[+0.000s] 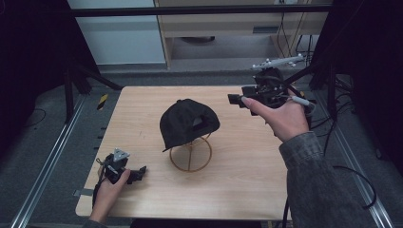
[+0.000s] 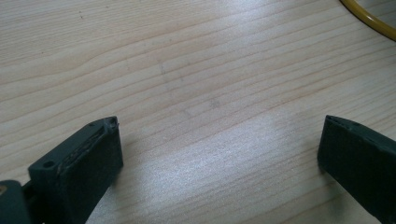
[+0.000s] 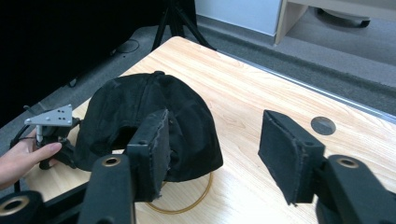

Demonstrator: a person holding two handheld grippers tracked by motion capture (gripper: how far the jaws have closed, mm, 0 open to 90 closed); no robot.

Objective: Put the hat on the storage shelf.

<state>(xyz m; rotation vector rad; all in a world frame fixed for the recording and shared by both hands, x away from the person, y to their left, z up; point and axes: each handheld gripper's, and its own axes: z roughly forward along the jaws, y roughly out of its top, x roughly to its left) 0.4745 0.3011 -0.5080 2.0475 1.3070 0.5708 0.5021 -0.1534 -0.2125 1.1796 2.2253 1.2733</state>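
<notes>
A black cap (image 1: 187,123) sits on a yellow wire stand (image 1: 191,156) in the middle of the wooden table (image 1: 237,190). My right gripper (image 1: 235,99) hovers to the right of the cap, above the table, pointing left toward it. In the right gripper view its jaws (image 3: 215,126) stand open with nothing between them, and the cap (image 3: 140,112) lies beyond the left jaw. My left gripper (image 1: 140,172) rests on the table near the front left corner. Its jaws (image 2: 219,130) are wide open over bare wood, with the stand's ring (image 2: 369,16) at the top right.
The table's edges drop to grey floor with metal rails on both sides. A round hole (image 3: 323,125) marks the tabletop in the right gripper view. A tripod and cables stand at the back right. The left gripper (image 3: 53,140) and its hand lie past the cap.
</notes>
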